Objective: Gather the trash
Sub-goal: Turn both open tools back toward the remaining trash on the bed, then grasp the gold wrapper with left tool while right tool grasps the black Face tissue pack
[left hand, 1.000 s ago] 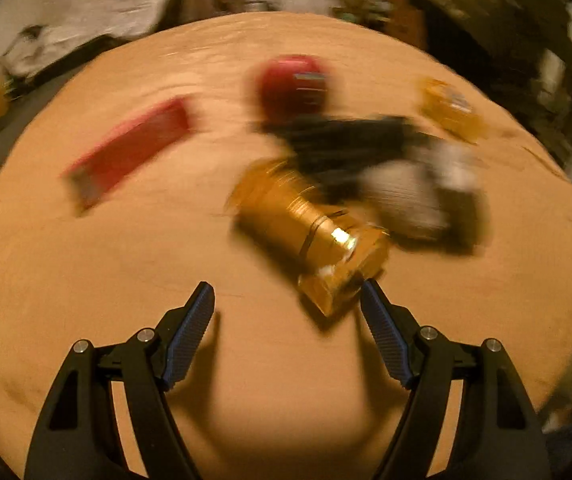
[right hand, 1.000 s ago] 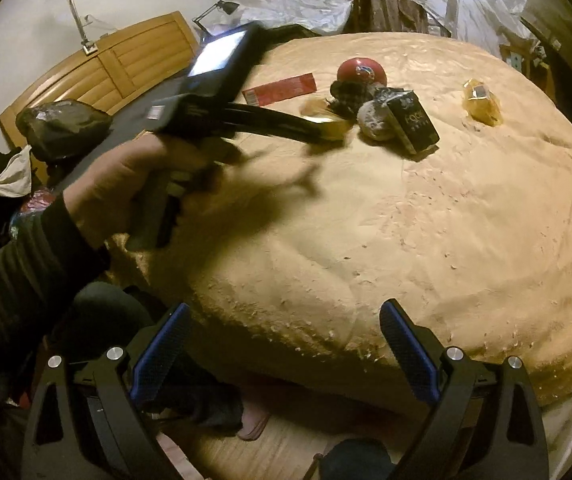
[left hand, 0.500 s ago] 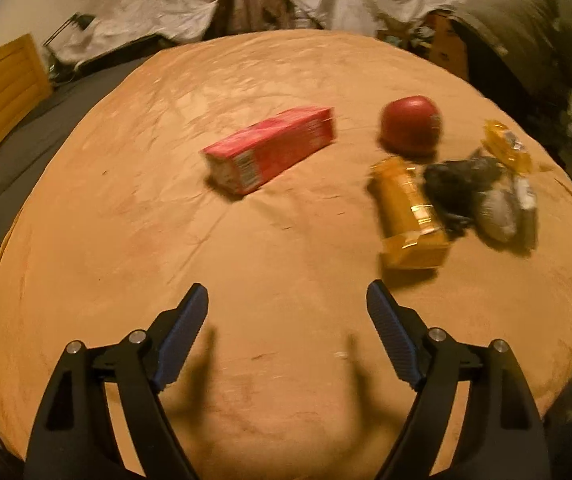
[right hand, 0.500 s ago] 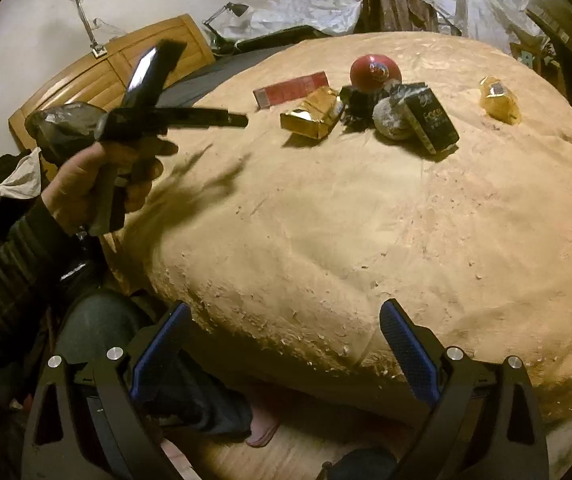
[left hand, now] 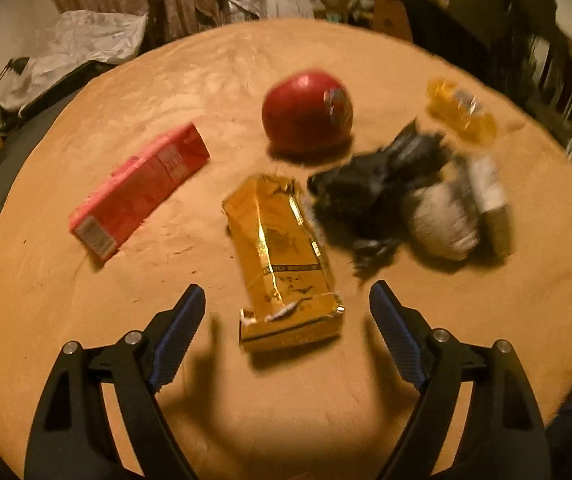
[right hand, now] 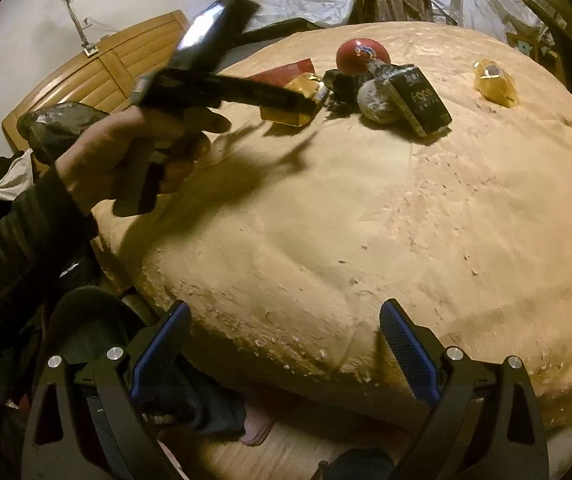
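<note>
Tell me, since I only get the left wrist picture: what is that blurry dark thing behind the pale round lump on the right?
Observer: It is a black rectangular box with pale lettering. It leans on the grey round lump.
Operator: Where is the other tool?
Observer: The right tool hangs open off the near edge of the tan cloth-covered surface. There is nothing between its fingers.
Operator: Who holds the one I look through?
Observer: A bare left hand in a dark ribbed sleeve grips the left tool. The tool is open and reaches out over the crumpled gold foil packet.
</note>
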`<action>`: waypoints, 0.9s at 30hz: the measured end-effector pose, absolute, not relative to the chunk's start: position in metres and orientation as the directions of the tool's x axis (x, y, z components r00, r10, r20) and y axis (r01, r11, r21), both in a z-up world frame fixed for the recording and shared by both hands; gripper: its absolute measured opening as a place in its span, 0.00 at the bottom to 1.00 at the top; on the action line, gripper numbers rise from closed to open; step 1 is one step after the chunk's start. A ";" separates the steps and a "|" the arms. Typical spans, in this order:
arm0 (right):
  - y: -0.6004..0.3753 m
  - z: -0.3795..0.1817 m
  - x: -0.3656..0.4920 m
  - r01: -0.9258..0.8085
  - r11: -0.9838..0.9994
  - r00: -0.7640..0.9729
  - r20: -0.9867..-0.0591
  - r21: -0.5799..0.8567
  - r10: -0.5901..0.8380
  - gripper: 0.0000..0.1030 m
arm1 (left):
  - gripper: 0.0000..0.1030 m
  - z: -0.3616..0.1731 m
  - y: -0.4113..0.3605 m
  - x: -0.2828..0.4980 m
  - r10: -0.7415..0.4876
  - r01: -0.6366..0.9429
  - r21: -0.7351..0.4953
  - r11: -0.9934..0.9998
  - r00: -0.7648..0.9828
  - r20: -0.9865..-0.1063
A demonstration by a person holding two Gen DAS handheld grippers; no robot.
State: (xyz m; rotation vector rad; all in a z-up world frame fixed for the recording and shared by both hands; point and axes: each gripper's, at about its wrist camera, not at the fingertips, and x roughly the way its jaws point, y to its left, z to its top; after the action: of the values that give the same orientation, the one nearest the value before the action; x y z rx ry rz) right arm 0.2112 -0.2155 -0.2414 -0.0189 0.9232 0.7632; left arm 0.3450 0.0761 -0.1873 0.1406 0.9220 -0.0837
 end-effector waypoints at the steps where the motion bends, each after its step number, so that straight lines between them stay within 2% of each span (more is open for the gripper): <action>1: -0.218 -0.241 0.211 -0.599 0.744 0.368 -0.724 0.296 0.583 0.92 | 0.79 -0.191 0.080 0.347 0.012 0.120 0.105 0.987 0.599 -0.801; 8: -0.237 -0.226 0.228 -0.587 0.757 0.420 -0.692 0.287 0.588 0.92 | 0.79 -0.181 0.142 0.340 0.091 -0.006 0.112 0.994 0.621 -0.778; 12: -0.239 -0.212 0.251 -0.595 0.760 0.459 -0.666 0.260 0.588 0.92 | 0.81 -0.167 0.141 0.325 0.041 0.046 0.095 0.994 0.661 -0.749; 18: -0.225 -0.194 0.310 -0.634 0.765 0.538 -0.645 0.115 0.542 0.92 | 0.85 -0.164 0.119 0.339 0.023 0.120 0.145 0.982 0.687 -0.727; 21: -0.213 -0.200 0.347 -0.632 0.774 0.557 -0.670 0.041 0.491 0.92 | 0.85 -0.175 0.108 0.351 0.047 0.137 0.187 0.973 0.671 -0.740; 27: -0.193 -0.220 0.399 -0.663 0.748 0.517 -0.718 0.008 0.466 0.92 | 0.85 -0.189 0.115 0.371 0.042 0.141 0.170 0.975 0.637 -0.770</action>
State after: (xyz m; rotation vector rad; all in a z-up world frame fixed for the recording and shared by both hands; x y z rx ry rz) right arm 0.3991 -0.1931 -0.2201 -0.2825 0.7674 0.6886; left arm 0.3709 0.1151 -0.1886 0.2228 0.8803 -0.0566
